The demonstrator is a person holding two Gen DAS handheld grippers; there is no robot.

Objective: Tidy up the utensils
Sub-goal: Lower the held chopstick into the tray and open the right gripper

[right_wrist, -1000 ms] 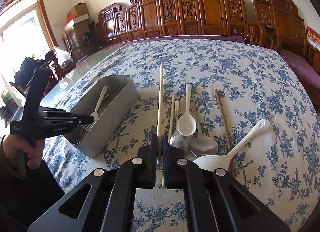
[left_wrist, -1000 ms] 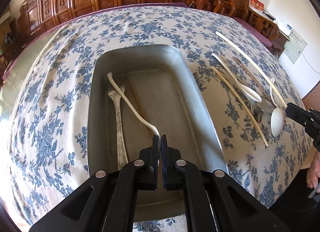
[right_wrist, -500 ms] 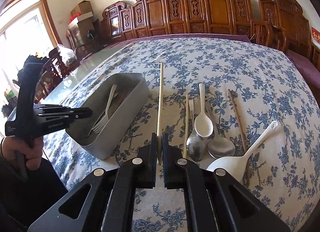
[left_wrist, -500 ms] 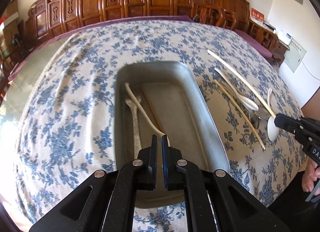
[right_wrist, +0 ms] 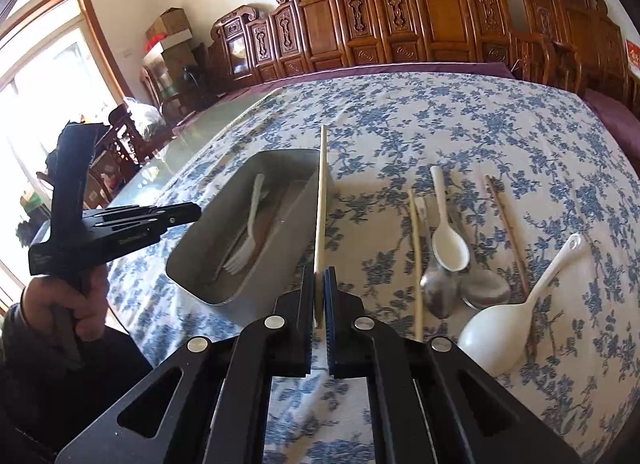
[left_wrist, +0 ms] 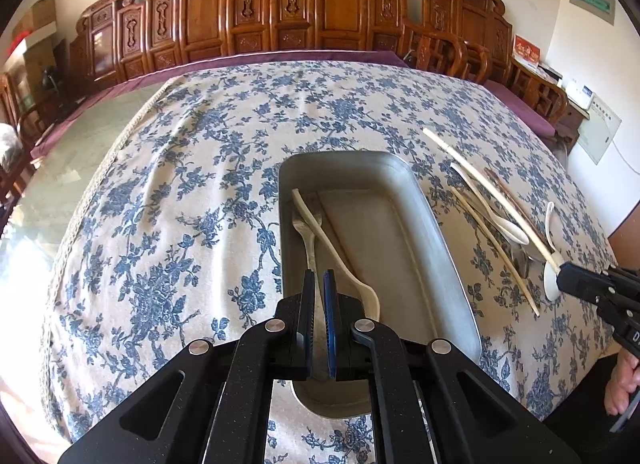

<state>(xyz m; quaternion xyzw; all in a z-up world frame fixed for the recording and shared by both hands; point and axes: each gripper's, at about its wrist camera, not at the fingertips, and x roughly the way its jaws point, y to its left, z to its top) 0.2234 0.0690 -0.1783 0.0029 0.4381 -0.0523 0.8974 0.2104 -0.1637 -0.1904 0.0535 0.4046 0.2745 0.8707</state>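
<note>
Utensils are split between two places. A metal tray on the flowered tablecloth holds a white fork and a metal fork, laid lengthwise along one wall so the remaining floor stays free for more pieces. The rest lie in a rough row on the cloth beside the tray: a small white spoon, two metal spoons, a large white ladle, a pale chopstick and a brown chopstick.

Right gripper is pinching the near end of a long pale chopstick, which points away along the outer wall of the tray. Gripping at the end leaves the whole shaft free to swing over the rim; judged as the carry step toward the tray.

Left gripper hangs above the near end of the tray, pads pressed almost together with nothing between them. It appears idle, held clear of the right side's path.

Sorting is judged well short of complete. Risk noted: an end-held chopstick may pivot in the pads.
</note>
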